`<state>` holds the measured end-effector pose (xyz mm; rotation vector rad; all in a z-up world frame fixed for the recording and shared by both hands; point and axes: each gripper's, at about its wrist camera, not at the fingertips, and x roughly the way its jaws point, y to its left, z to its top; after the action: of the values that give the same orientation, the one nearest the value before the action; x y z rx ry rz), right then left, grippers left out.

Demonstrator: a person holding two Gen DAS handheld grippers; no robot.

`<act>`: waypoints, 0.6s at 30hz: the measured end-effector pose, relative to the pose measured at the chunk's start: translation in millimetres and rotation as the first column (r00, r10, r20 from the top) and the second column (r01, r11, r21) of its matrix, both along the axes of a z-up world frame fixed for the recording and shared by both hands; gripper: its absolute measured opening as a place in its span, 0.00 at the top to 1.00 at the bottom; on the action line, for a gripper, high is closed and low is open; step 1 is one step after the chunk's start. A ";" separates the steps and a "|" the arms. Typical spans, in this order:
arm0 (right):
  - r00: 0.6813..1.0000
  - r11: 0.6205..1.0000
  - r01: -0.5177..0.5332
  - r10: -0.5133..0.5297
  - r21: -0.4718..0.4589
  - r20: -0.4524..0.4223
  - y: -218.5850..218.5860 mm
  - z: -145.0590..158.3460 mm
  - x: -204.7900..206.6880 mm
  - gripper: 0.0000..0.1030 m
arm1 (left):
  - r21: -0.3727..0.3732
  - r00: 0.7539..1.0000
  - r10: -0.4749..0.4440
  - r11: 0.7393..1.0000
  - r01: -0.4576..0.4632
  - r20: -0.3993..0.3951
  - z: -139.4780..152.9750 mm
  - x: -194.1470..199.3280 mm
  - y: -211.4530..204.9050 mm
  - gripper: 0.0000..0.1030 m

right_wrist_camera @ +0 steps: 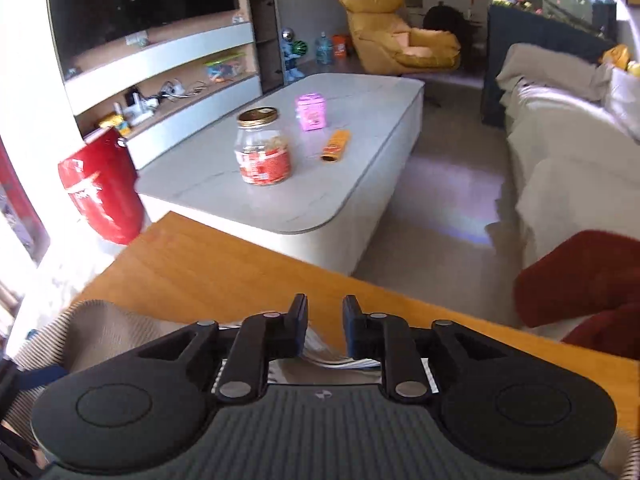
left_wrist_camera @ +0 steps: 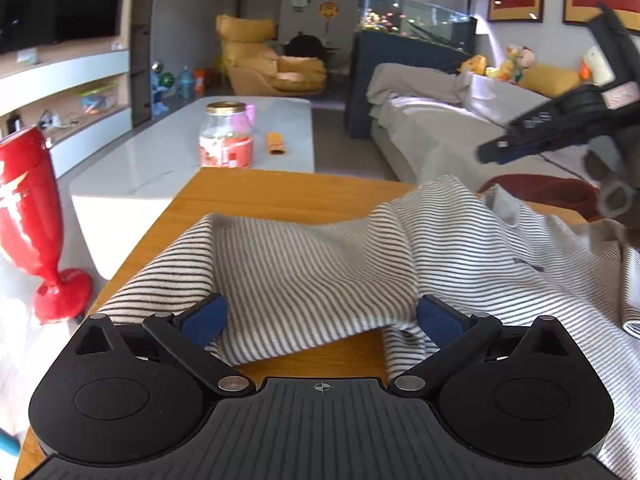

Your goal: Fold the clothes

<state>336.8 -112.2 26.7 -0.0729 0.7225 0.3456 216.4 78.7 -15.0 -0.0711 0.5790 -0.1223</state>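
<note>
No lettering legible on anything

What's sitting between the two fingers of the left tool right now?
In the left wrist view, a raised fold of the grey striped shirt fills the gap of the left tool, above the wooden table.

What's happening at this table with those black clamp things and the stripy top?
A person is folding a striped shirt on a wooden table, holding a two-finger gripper in each hand. The left gripper is open wide, its blue pads on either side of a raised fold of the shirt, not pinching it. The right gripper is up above the shirt's far side, its fingers only slightly apart and holding nothing. The shirt is still rumpled, not yet folded neatly.
</note>
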 end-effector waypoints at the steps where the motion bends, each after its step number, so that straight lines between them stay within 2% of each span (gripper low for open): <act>1: 1.000 1.000 0.023 -0.023 -0.014 0.017 -11.2 5.0 -5.1 0.71 | -0.002 1.000 0.007 1.000 -0.007 0.002 1.7 -0.5 2.5 0.00; 4: 0.998 0.998 0.049 -0.047 -0.046 0.052 -47.8 17.0 -44.2 0.70 | -0.010 1.000 0.027 1.000 -0.027 0.009 6.6 -2.1 10.2 0.00; 6: 0.997 0.993 0.047 -0.040 -0.109 0.066 -62.5 18.3 -75.9 0.60 | -0.015 0.999 0.040 0.999 -0.040 0.013 9.9 -3.1 15.2 0.00; 7: 0.998 0.989 0.030 -0.022 -0.146 0.062 -66.9 15.0 -94.7 0.55 | -0.038 1.000 0.020 0.999 -0.019 0.020 13.9 -6.7 12.1 0.00; 9: 0.998 0.974 -0.030 0.042 -0.223 0.047 -70.8 6.4 -135.0 0.37 | -0.083 0.998 -0.040 0.996 0.043 0.042 22.1 -15.6 -1.2 0.00; 12: 0.989 0.932 -0.140 0.148 -0.335 -0.004 -58.1 -16.7 -181.8 0.34 | -0.121 0.990 -0.132 0.983 0.138 0.056 27.1 -28.3 -28.3 0.00; 14: 0.992 0.913 -0.125 0.128 -0.388 -0.019 -61.8 -27.9 -186.9 0.34 | -0.162 0.982 -0.186 0.969 0.188 0.024 25.6 -35.2 -41.8 0.00; 16: 0.994 0.892 -0.106 0.103 -0.440 -0.031 -66.5 -38.7 -190.5 0.46 | -0.194 0.972 -0.234 0.954 0.227 -0.013 23.9 -44.2 -50.5 0.00; 17: 0.995 0.880 -0.096 0.090 -0.465 -0.036 -68.8 -44.1 -192.3 0.59 | -0.204 0.967 -0.254 0.948 0.243 -0.026 23.2 -49.8 -53.2 0.00; 18: 0.996 0.867 -0.087 0.077 -0.491 -0.041 -71.1 -49.5 -194.1 0.91 | -0.206 0.961 -0.272 0.944 0.259 -0.038 22.3 -56.7 -54.6 0.00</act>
<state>142.8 -183.3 -22.8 -0.5888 0.8167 0.2351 159.7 24.1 7.3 -0.1921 0.6396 -0.4429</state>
